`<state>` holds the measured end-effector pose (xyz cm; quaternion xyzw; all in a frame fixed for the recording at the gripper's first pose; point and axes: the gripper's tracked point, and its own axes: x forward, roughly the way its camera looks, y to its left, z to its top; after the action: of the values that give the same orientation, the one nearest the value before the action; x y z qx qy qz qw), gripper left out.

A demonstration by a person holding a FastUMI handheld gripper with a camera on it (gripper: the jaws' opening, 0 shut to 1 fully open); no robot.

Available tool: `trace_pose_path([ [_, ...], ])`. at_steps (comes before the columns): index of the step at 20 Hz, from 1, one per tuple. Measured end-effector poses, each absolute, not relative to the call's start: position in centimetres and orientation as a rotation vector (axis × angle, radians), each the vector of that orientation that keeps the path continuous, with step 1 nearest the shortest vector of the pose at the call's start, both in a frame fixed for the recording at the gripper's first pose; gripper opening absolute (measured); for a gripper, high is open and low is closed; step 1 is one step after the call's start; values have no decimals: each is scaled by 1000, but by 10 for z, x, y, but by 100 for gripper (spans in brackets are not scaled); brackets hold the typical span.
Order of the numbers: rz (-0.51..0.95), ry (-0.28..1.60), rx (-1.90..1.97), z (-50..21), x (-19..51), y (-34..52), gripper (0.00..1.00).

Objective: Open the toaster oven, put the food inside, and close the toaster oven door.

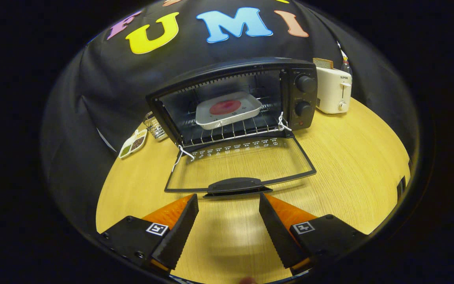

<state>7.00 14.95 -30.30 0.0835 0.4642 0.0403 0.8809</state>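
Our gripper point(229, 221) hangs wide open and empty just short of the toaster oven point(235, 98) door's handle point(237, 185). The food tray point(227, 109) sits on the oven rack at the worktop's point(349, 157) far edge; closing comes next, lifting the handle.

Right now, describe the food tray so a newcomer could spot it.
Find the black toaster oven on the wooden table, its glass door folded down beyond the open jaws. On its wire rack sits the white tray, marked by the red round food.

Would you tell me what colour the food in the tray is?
Red, a round patch in the white tray, gripper view.
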Motion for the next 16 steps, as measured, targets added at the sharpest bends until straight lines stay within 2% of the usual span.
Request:
trace_pose_path([
  [11,48,1079,91,-346,74,146,98],
  [16,31,1060,33,-352,80,143,98],
])
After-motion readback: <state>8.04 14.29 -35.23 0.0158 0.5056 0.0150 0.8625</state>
